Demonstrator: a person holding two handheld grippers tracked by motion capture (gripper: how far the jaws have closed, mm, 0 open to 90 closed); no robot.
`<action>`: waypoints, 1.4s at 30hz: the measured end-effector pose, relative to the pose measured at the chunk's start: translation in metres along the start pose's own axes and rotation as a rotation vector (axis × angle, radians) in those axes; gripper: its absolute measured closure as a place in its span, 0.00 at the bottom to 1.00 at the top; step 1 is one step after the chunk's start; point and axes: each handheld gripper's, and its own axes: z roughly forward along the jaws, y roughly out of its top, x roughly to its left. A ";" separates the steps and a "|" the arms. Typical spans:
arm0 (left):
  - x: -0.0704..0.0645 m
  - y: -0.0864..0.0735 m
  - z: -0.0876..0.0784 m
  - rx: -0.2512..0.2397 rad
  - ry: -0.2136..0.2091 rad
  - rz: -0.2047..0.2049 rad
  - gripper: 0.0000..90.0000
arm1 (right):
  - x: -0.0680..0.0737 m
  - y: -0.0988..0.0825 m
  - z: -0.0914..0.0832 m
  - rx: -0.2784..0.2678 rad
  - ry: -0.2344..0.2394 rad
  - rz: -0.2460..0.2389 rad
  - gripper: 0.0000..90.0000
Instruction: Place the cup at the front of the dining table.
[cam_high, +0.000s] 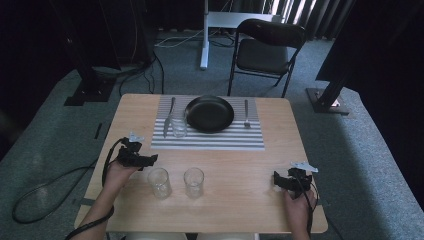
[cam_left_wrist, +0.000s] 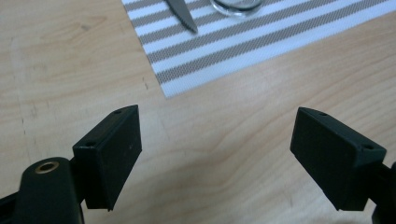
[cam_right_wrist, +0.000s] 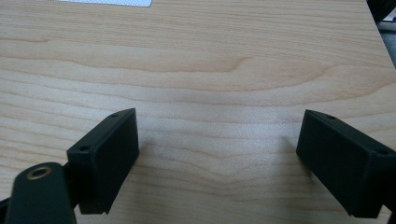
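While the table (cam_high: 240, 200) bears a striped mat (cam_high: 210, 137) w/ plate (cam_high: 209, 113), two glasses (cam_high: 159, 182) stand near front; left gripper (cam_high: 150, 161) just beside left one, jaws wide, empty. Right gripper (cam_high: 276, 179) well apart, jaws wide, empty.

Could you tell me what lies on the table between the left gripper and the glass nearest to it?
Nothing: in the high view the left gripper sits just up and left of the nearest glass, with bare table between them. Its jaws stand open, holding nothing.
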 end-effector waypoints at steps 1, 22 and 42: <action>0.000 -0.002 -0.001 -0.001 0.003 -0.003 0.19 | 0.000 0.000 0.000 0.000 0.000 0.000 0.14; 0.011 -0.057 -0.025 -0.091 0.111 -0.086 0.19 | 0.000 0.000 0.000 0.000 0.000 0.000 0.14; 0.034 -0.112 -0.037 -0.097 0.228 -0.224 0.19 | 0.000 0.000 0.000 0.000 0.000 0.002 0.14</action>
